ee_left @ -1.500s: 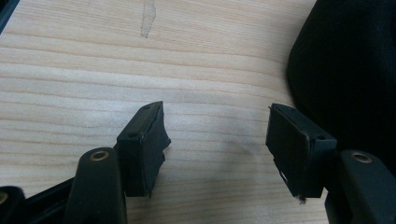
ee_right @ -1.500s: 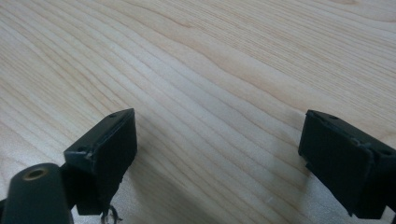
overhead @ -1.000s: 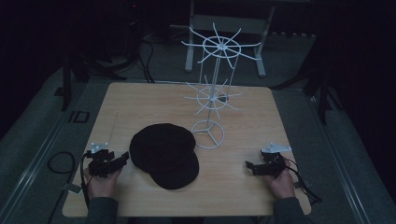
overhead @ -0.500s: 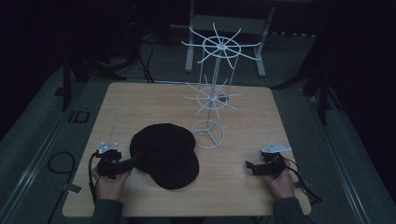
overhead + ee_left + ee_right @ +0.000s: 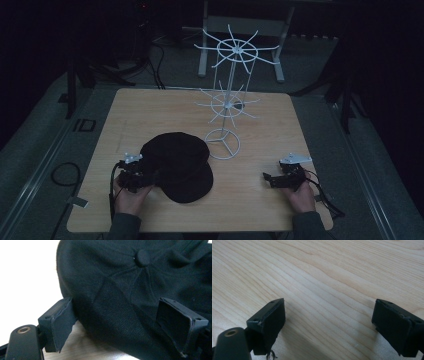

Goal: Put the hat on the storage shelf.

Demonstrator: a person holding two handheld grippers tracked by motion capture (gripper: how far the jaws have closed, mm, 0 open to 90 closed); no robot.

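Note:
A black cap (image 5: 177, 162) lies flat on the wooden table (image 5: 150, 110), near the front and left of centre. My left gripper (image 5: 145, 179) is at the cap's left edge. In the left gripper view the cap (image 5: 130, 290) bulges in between the wide-apart jaws, and my left gripper (image 5: 125, 312) is open around its side, not pinching it. My right gripper (image 5: 267, 178) rests near the front right of the table, well away from the cap. Seen up close, my right gripper (image 5: 332, 320) is open over bare wood (image 5: 324, 270).
A white wire display stand (image 5: 227, 100) with two tiers of radiating hooks rises from a ring base (image 5: 223, 144) just behind and right of the cap. Dark floor and cables surround the table.
My left gripper has slid right along the table to the cap, and its jaws now straddle the cap's edge. The right gripper has stayed put.

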